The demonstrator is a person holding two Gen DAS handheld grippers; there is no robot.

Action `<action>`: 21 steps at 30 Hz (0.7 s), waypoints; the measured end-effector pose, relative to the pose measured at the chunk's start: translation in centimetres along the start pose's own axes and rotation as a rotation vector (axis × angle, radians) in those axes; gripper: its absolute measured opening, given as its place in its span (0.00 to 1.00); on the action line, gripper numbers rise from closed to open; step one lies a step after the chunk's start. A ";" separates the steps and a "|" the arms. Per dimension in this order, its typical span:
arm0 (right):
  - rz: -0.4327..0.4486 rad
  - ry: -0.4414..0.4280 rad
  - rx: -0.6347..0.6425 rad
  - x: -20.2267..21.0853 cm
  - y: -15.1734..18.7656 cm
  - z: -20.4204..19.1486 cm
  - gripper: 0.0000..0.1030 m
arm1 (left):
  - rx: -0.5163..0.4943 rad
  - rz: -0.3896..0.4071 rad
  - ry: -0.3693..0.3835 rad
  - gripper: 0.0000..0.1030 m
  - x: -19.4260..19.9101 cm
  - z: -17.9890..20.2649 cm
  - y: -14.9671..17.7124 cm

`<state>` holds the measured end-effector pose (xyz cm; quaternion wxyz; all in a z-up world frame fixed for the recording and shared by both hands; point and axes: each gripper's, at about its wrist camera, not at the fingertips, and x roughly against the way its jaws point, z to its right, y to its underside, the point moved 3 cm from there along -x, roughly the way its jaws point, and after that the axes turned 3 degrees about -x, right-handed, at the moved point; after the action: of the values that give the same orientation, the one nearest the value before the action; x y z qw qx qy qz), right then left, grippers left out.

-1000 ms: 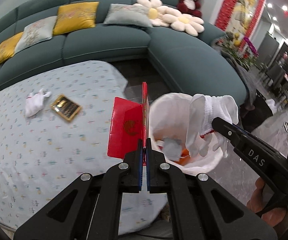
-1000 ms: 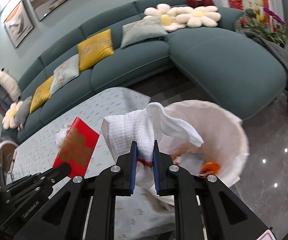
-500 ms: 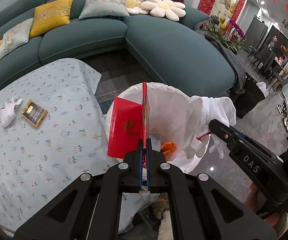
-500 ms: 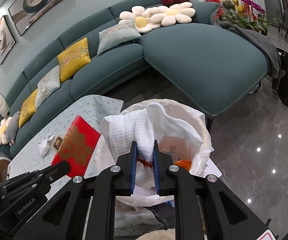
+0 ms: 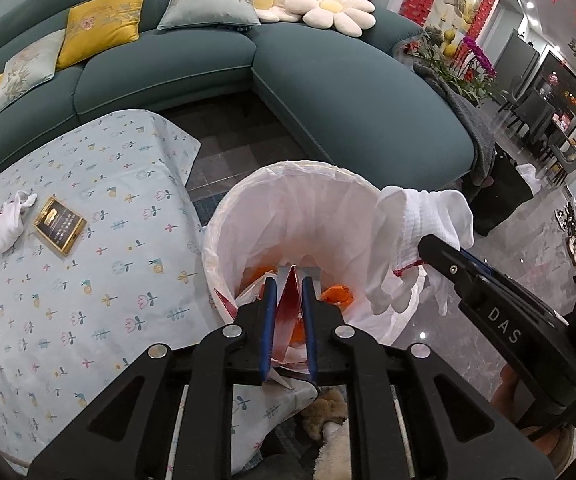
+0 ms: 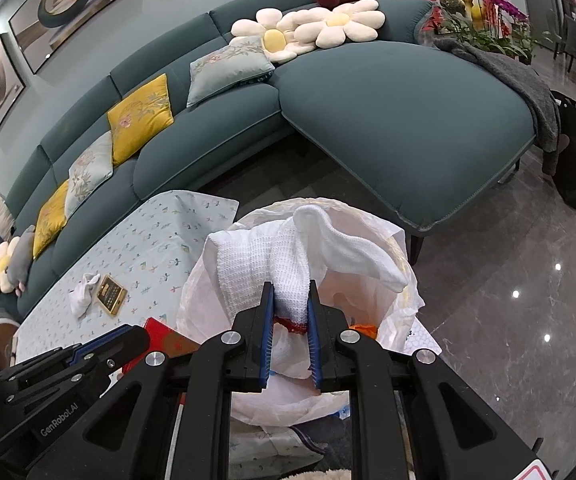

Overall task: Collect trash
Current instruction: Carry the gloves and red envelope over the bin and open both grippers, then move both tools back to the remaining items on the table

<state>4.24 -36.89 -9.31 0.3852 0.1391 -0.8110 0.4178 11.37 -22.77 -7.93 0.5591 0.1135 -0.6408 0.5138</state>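
- Left gripper (image 5: 288, 300) is standing with its jaws parted a little, the red envelope (image 5: 288, 304) sitting blurred and edge-on between them over the bin (image 5: 248, 200); grip or release cannot be told.
- Right gripper (image 6: 291, 304) is pinching a white glove (image 6: 264, 264) at its red-trimmed cuff, just above the bin's white liner.
- Orange scraps (image 5: 335, 294) are lying inside the bin.
- On the patterned tablecloth (image 5: 68, 300), 1 more white glove (image 5: 10, 222) and 1 gold-edged dark packet (image 5: 60, 226) are lying side by side, well apart from the bin.
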 end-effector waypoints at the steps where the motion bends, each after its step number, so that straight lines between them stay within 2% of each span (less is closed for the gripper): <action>1: 0.002 0.001 0.003 0.0 0.0 -0.1 0.19 | 0.004 0.000 -0.004 0.19 0.1 -0.1 0.0; 2: 0.005 0.005 0.007 0.0 -0.1 -0.2 0.19 | 0.011 0.002 -0.008 0.26 0.2 -0.3 0.0; 4: 0.011 0.009 0.012 -0.1 -0.2 -0.5 0.19 | 0.021 0.011 -0.012 0.33 0.5 -0.6 0.0; 6: 0.016 0.015 0.018 -0.1 -0.2 -0.8 0.20 | 0.024 0.021 -0.014 0.34 0.8 -0.8 -0.1; 8: 0.022 0.016 0.020 0.0 -0.3 -1.0 0.30 | 0.030 0.029 -0.014 0.37 1.1 -1.0 -0.2; 10: 0.025 0.018 0.023 0.0 -0.4 -1.2 0.37 | 0.036 0.040 -0.013 0.41 1.4 -1.2 -0.5; 21: 0.030 0.019 0.034 0.5 -0.6 -1.8 0.38 | 0.057 0.073 -0.022 0.48 2.3 -1.9 -1.4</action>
<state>5.15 -35.84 -7.96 0.3844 0.1294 -0.8021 0.4384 12.76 -20.90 -5.55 0.5295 0.1116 -0.6357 0.5505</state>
